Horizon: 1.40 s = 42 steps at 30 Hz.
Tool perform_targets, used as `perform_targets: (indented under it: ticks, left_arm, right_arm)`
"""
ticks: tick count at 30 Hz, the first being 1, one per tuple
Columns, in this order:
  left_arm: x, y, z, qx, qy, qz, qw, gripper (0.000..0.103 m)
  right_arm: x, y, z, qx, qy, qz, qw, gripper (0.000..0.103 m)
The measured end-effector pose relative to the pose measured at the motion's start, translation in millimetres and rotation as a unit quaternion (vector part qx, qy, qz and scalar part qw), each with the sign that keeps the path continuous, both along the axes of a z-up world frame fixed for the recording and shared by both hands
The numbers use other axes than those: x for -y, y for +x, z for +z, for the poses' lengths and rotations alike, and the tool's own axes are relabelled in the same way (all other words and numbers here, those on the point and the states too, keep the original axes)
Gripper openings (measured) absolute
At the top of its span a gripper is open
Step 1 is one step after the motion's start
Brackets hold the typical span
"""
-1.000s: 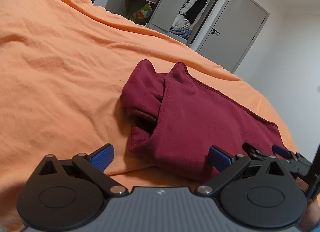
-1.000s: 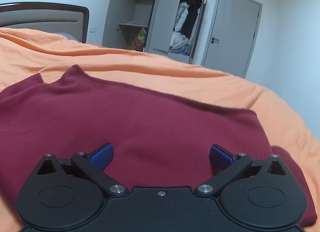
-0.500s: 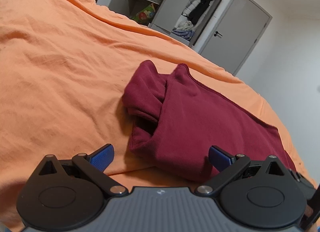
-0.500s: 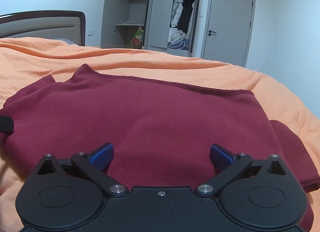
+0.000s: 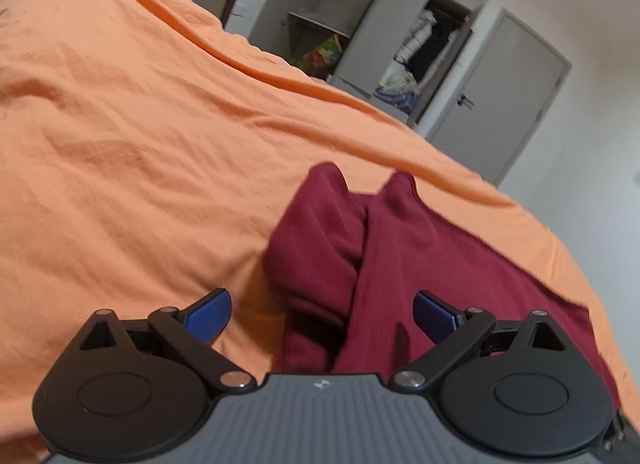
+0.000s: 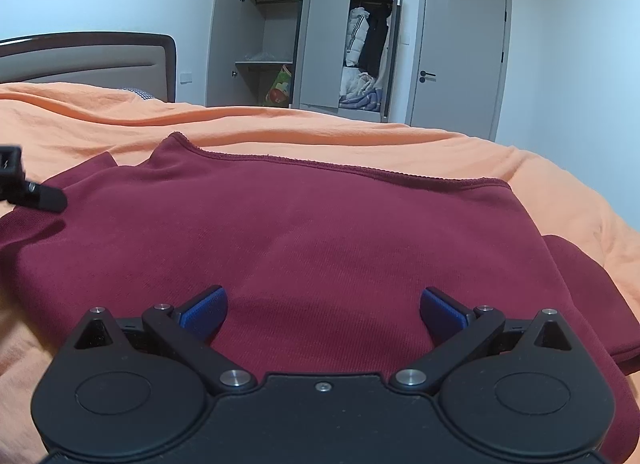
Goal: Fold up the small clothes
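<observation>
A dark red garment (image 5: 400, 248) lies partly folded on the orange bed cover (image 5: 120, 143), its left end bunched into rolled folds. My left gripper (image 5: 322, 314) hangs open just above that bunched end, nothing between its blue pads. In the right wrist view the same garment (image 6: 300, 232) spreads flat and wide, its stitched hem along the far edge. My right gripper (image 6: 322, 314) is open over the near middle of the cloth and holds nothing. A black part of the left gripper (image 6: 24, 187) shows at the left edge of that view.
The orange bed cover (image 6: 360, 139) stretches far to the left and beyond the garment. Behind the bed stand a padded headboard (image 6: 88, 63), an open grey wardrobe (image 6: 312, 47) with clothes inside, and a shut grey door (image 6: 460, 51).
My left gripper has moved forward and right over the garment's bunched end. My right gripper has drawn back and risen, so more of the garment shows. Both stay open.
</observation>
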<state>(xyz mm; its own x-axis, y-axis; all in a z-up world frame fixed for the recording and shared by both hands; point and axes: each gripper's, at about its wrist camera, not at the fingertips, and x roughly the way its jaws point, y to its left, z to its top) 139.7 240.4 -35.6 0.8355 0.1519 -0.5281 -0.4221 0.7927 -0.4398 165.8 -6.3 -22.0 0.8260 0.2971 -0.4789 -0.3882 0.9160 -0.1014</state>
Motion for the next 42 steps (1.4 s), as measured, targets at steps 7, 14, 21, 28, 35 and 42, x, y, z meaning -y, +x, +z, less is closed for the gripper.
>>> perform_targets:
  ticks: [7, 14, 21, 28, 35, 42]
  left_arm:
    - [-6, 10, 5, -0.006, 0.011, 0.012, 0.9998, 0.078]
    - [-2, 13, 7, -0.012, 0.023, 0.010, 0.9996, 0.063]
    - [0, 13, 14, -0.004, 0.025, -0.005, 0.9997, 0.029]
    - [20, 8, 37, 0.037, 0.076, -0.029, 0.9960, 0.015]
    - [61, 17, 83, 0.096, 0.122, -0.105, 0.9824, 0.012]
    - [141, 44, 126, 0.163, 0.118, -0.219, 0.9546, 0.009]
  right_arm:
    - [3, -3, -2, 0.006, 0.005, 0.001, 1.000, 0.103]
    - [3, -7, -5, 0.017, 0.005, 0.001, 1.000, 0.103]
    - [3, -7, -6, 0.021, 0.005, 0.001, 1.000, 0.103]
    - [4, -9, -4, 0.023, 0.008, 0.003, 1.000, 0.103]
    - [21, -15, 9, 0.037, 0.020, -0.010, 0.999, 0.103]
    - [64, -32, 20, 0.063, -0.009, -0.041, 0.997, 0.103]
